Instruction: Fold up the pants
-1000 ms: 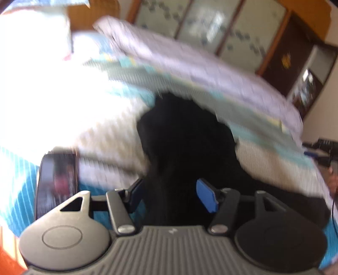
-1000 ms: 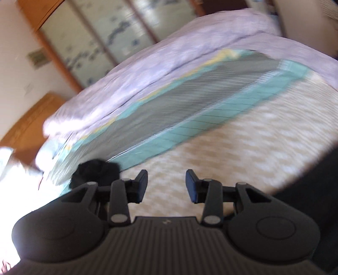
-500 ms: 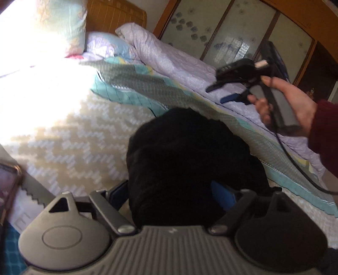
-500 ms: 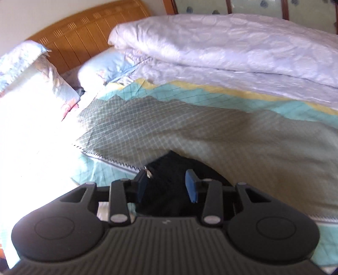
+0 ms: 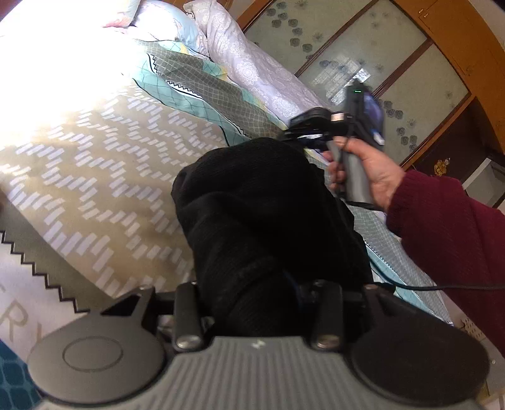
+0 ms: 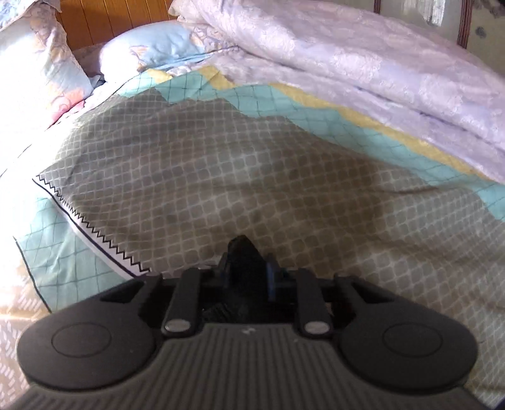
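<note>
The black pants [image 5: 262,214] lie bunched on the patterned bedspread [image 5: 104,151]. My left gripper [image 5: 252,293] is shut on a thick fold of the pants, which hides its fingertips. In the left wrist view the right gripper [image 5: 307,134] is at the far end of the pants, held by a hand in a maroon sleeve. In the right wrist view my right gripper [image 6: 247,271] is shut on a black edge of the pants [image 6: 243,252], just above the bedspread [image 6: 252,176].
A folded lilac quilt [image 6: 363,63] lies along the far side of the bed. Pillows [image 6: 151,50] rest against the wooden headboard [image 6: 104,19]. Wardrobe doors [image 5: 394,63] stand behind the bed. A cable [image 5: 410,285] trails from the right gripper.
The right gripper came down to the far end of the pants and closed on the edge. The left gripper closed on the near fold and the pants are more bunched.
</note>
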`<move>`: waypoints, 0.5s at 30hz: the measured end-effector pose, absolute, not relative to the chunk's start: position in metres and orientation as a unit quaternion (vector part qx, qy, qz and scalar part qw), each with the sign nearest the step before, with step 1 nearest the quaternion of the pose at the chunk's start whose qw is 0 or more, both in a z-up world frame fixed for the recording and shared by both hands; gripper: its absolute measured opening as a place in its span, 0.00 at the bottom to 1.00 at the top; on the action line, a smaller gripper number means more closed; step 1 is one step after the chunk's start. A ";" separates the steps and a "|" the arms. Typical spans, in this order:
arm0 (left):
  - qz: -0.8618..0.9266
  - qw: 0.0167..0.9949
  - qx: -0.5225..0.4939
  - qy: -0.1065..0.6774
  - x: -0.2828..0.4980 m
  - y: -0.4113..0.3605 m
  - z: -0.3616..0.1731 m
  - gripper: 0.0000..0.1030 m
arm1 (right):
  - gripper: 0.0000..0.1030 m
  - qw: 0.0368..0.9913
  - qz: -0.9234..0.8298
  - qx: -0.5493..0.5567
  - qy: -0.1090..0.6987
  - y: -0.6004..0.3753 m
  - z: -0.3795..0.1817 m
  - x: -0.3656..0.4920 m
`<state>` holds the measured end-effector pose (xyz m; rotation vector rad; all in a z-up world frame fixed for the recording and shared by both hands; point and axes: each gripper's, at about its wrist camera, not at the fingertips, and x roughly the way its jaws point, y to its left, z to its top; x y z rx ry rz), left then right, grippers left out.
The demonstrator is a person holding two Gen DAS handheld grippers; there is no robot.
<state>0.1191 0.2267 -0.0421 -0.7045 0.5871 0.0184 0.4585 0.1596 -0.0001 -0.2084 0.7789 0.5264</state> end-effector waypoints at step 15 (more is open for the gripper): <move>-0.005 0.919 -0.271 0.285 0.124 0.208 -0.004 0.41 | 0.19 0.974 -0.133 0.038 0.182 -0.230 0.196 0.342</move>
